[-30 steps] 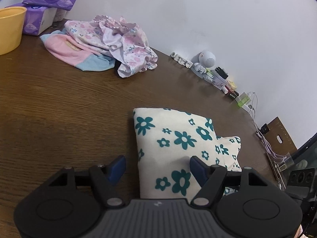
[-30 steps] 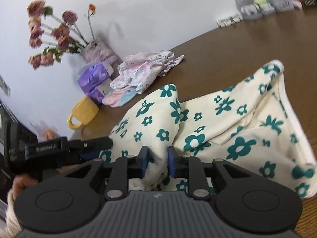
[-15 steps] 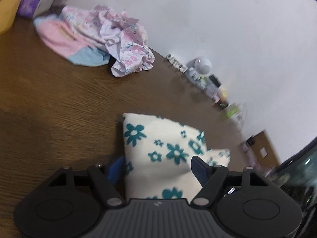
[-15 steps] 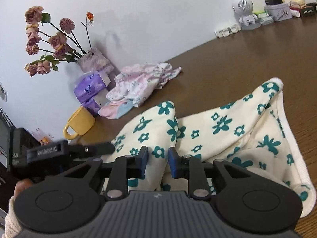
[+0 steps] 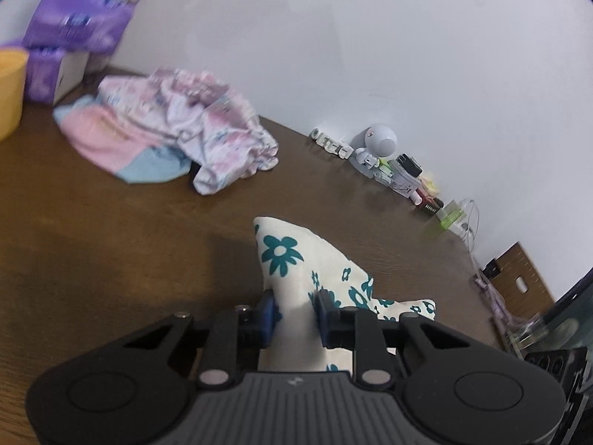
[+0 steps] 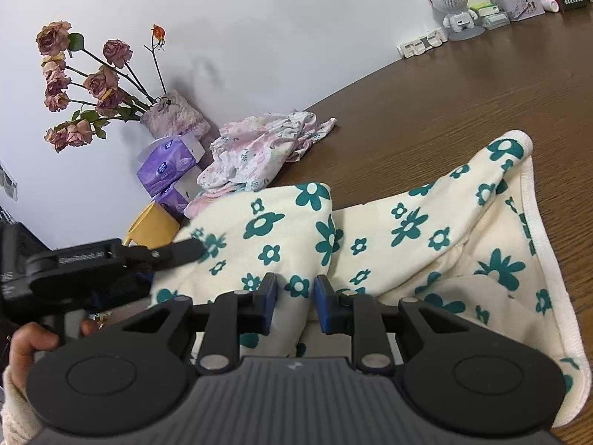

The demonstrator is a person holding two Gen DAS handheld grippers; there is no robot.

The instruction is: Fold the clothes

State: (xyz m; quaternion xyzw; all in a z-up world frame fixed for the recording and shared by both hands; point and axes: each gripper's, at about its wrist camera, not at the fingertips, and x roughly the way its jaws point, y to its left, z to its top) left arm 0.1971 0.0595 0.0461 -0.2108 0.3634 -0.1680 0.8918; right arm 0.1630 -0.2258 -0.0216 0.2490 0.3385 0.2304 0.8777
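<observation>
A cream cloth with teal flowers (image 6: 407, 222) lies partly lifted on the brown table (image 6: 463, 100). My left gripper (image 5: 295, 309) is shut on one edge of the cloth (image 5: 292, 259), which sticks up between its blue pads. The left gripper also shows at the left of the right wrist view (image 6: 178, 250), at the cloth's left edge. My right gripper (image 6: 295, 291) is shut on a fold of the same cloth near its front edge. The cloth's right side drapes down to the table.
A heap of pink floral clothes (image 5: 185, 129) lies at the back of the table. Purple tissue packs (image 5: 74, 33), a yellow mug (image 5: 9, 89) and a vase of dried roses (image 6: 174, 115) stand behind it. A white robot figure (image 5: 378, 144) and small boxes line the wall.
My left gripper has shut on the cloth's edge and raised it into a peak. My right gripper has stayed shut on the fold; the cloth has spread wider between the two.
</observation>
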